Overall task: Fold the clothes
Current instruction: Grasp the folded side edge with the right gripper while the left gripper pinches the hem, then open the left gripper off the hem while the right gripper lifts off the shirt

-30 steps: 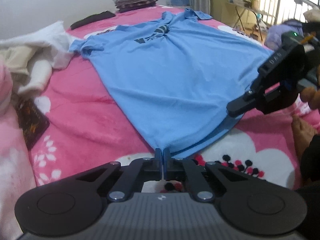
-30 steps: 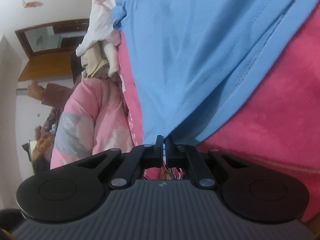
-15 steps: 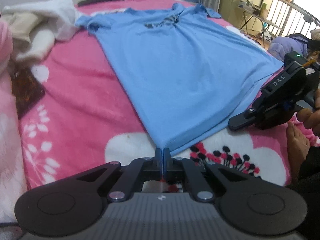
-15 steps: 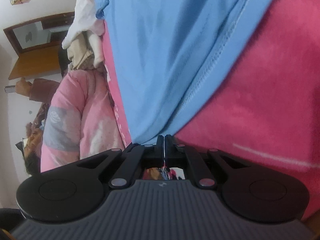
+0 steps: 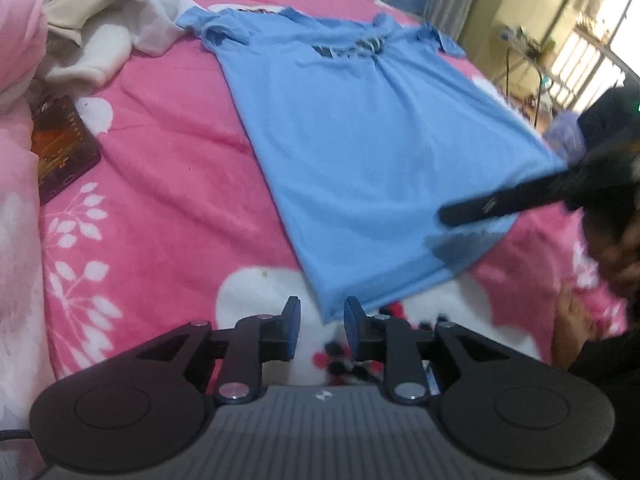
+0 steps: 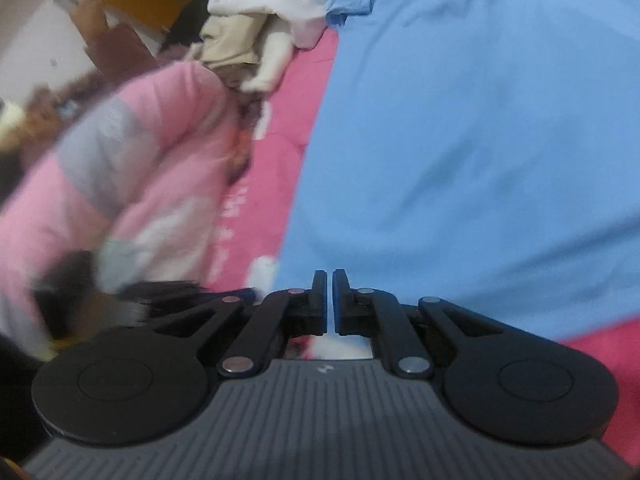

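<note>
Right, spreading step is wrapping up: blue T-shirt (image 5: 360,140) is lying flat on the bed (image 5: 160,184). Left gripper (image 5: 319,322) jaws have just been opening, hem corner released between them. Right gripper (image 6: 330,300) jaws are sitting clenched, gripping nothing. Next: re-grip a side edge for the first fold.

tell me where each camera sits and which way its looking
Left wrist: on the left gripper, looking down along the bed at the blue t-shirt; the right gripper and a bare foot show.
Right wrist: on the right gripper, facing across the shirt toward a pink jacket.
Shared: t-shirt, white clothes pile, pink blanket.
</note>
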Tool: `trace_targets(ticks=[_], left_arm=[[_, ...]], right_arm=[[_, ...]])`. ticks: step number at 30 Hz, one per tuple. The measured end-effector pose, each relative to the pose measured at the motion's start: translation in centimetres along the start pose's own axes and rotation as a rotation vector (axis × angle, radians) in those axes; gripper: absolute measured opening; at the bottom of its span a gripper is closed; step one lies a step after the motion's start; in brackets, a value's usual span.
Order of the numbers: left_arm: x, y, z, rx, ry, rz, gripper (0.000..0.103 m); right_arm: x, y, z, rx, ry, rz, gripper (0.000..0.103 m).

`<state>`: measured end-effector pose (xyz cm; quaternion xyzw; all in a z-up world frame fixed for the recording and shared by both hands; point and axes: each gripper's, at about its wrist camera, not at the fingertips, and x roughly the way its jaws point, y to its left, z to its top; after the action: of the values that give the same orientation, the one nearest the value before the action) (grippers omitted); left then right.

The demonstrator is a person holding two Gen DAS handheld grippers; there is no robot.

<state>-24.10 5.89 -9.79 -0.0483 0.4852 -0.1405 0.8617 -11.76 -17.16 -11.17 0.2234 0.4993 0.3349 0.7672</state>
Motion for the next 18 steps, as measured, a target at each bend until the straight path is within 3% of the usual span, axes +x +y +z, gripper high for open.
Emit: trace_targets(ticks=[4,10,18], left_arm=[[1.0,0.1,0.7,-0.057,0.002,-0.019,0.028],[3.5,-0.8,0.9,-0.054,0.055,0.061,0.028],[3.4,-2.1,0.4,0.012,0.061,0.128,0.027]], right_arm=[[3.2,0.2,-1.0,-0.074,0.077,-0.083,0.003],[3.6,0.5,-1.9,-0.068,0.090,-0.042,0.003],[3.7,1.0,-2.7,-0.060,0.096,-0.014,0.003]])
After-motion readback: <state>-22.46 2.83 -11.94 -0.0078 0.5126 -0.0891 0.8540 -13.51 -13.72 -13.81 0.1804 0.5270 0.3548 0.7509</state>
